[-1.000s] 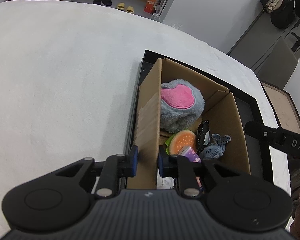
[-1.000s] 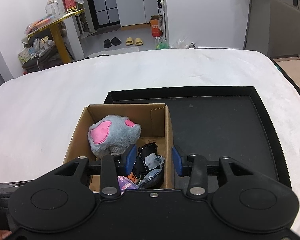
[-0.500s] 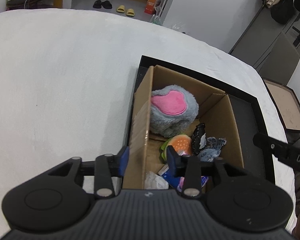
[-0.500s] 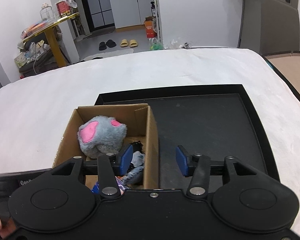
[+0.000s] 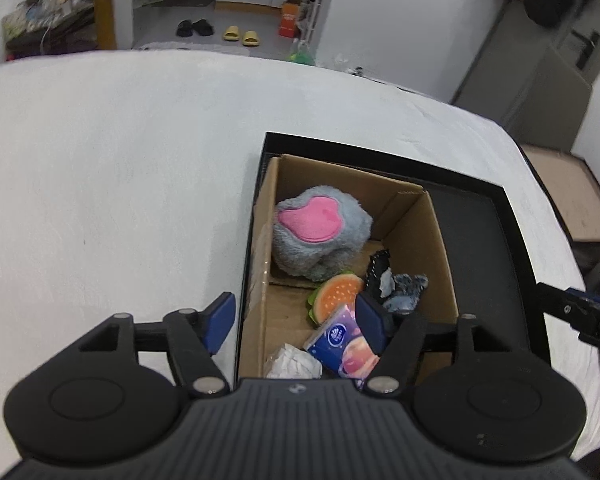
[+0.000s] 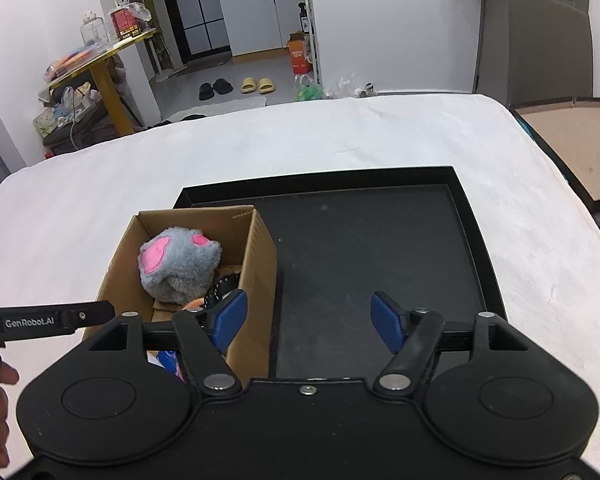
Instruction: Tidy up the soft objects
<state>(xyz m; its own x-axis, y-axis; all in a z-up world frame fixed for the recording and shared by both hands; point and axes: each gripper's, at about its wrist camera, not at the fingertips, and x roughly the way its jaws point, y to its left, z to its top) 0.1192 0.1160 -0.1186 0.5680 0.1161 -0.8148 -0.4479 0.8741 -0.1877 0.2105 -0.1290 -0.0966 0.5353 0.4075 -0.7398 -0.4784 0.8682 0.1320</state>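
— Both grippers have let go of the cardboard box (image 5: 412,220) and pulled back; the left gripper (image 5: 296,322) and right gripper (image 6: 306,322) are opening, nothing pressed between either's jaws.

— Where are the soft things?

— Inside the box, at the tray's (image 6: 380,248) 9 o'clock side. Grey plush (image 5: 320,236) sits at 12 — light and squashy, best pinched through its bulk. Burger toy (image 5: 334,296) and tissue pack (image 5: 342,340) lie toward 6; the pack probably slips.
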